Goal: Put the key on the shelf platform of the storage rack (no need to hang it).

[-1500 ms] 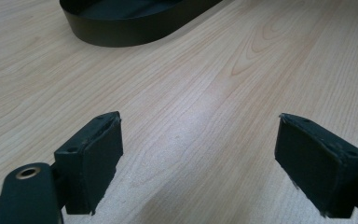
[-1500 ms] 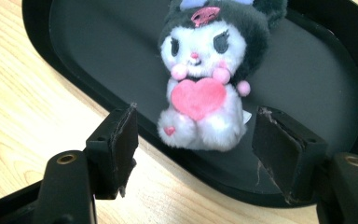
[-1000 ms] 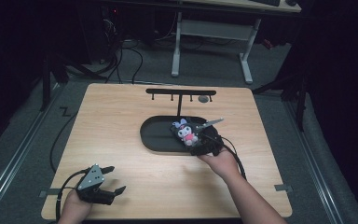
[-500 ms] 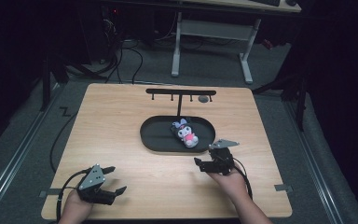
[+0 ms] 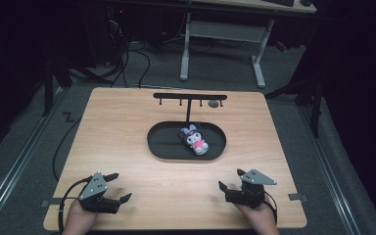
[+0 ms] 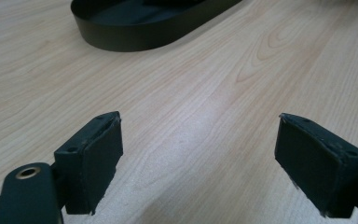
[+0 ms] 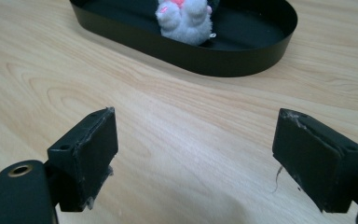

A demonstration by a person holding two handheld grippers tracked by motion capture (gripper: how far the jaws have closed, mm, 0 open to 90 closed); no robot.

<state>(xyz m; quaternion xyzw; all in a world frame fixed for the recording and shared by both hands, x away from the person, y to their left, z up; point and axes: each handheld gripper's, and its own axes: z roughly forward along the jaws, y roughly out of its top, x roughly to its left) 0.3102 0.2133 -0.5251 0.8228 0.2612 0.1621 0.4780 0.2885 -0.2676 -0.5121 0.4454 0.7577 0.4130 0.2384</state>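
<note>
A small plush toy [image 5: 194, 140] lies inside a black oval tray [image 5: 161, 147] at the middle of the wooden worktop [image 5: 127, 127], toward the tray's right half. Behind the tray stands a black rack [image 5: 189, 97] with short pegs. The left gripper [image 5: 116, 186] rests near the worktop's front left corner, its jaws spread wide and holding nothing. The right gripper [image 5: 229, 179] sits near the front right, well apart from the tray, its jaws also wide and empty, pointed toward the toy.
</note>
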